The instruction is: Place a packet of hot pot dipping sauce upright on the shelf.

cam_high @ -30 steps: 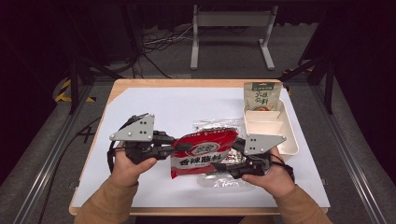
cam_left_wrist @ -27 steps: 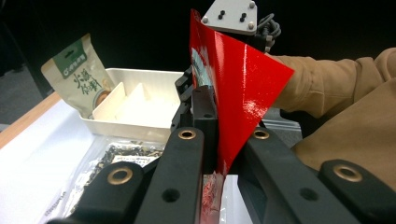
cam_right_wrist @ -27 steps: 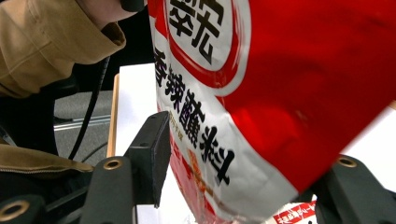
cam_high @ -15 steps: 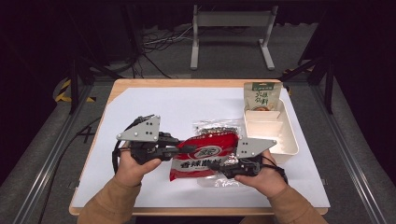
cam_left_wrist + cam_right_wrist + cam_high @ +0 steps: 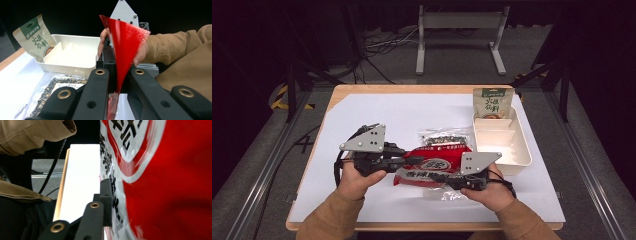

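Observation:
A red snack bag [image 5: 435, 166] with white lettering hangs just above the white mat between both grippers. My left gripper [image 5: 414, 161] is shut on its left end; in the left gripper view the red film [image 5: 124, 42] rises from between the closed jaws [image 5: 117, 75]. My right gripper [image 5: 448, 181] holds the bag's near edge. In the right gripper view the bag [image 5: 165, 185] presses against the one jaw that shows, and the other jaw is hidden behind it.
A clear packet of dark bits [image 5: 445, 136] lies flat behind the bag. A white divided tray [image 5: 518, 150] stands at the right, with a green pouch [image 5: 493, 103] leaning on its far end. The mat [image 5: 377, 112] covers a wooden table.
The right gripper has moved left and toward the person, and the left gripper has shifted slightly right. The red bag is now bunched shorter between them.

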Demonstrator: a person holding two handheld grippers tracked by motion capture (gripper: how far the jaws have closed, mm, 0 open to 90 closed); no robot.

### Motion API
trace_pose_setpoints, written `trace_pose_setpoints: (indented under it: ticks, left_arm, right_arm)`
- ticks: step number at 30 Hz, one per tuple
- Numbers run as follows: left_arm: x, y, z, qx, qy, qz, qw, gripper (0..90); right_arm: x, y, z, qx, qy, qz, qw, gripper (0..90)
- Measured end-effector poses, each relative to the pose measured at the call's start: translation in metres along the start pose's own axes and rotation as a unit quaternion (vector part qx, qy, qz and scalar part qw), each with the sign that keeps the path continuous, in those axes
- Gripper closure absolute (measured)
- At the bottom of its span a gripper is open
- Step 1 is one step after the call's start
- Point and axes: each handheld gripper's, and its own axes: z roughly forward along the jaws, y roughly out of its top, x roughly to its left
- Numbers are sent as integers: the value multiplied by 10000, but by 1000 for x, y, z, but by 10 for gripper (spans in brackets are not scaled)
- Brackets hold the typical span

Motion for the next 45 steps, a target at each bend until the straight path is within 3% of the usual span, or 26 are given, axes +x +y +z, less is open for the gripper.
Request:
trace_pose_setpoints:
  ticks: [5, 10, 17, 21, 35, 45]
  left_arm:
    - [1, -1, 0, -3, 38, 16, 10000, 883]
    - [6, -4, -4, -92, 196, -91, 9997, 822]
    - [14, -8, -7, -116, 429, -347, 9984, 473]
    - [17, -11, -10, -89, 536, -356, 9979, 409]
    - [29, -24, -17, -16, 837, -590, 9947, 361]
    - [31, -31, -27, 58, 1103, -796, 9907, 377]
  right_arm:
    - [0, 1, -2, 96, 117, 225, 9996, 832]
    - [-3, 6, -9, 159, 70, 431, 9989, 839]
    - [-14, 19, -28, 95, -46, 538, 9985, 845]
    - [-22, 26, -42, 96, -186, 547, 9983, 846]
    - [-47, 37, -79, 22, -595, 689, 9958, 847]
    - [-69, 40, -108, -46, -958, 660, 9932, 848]
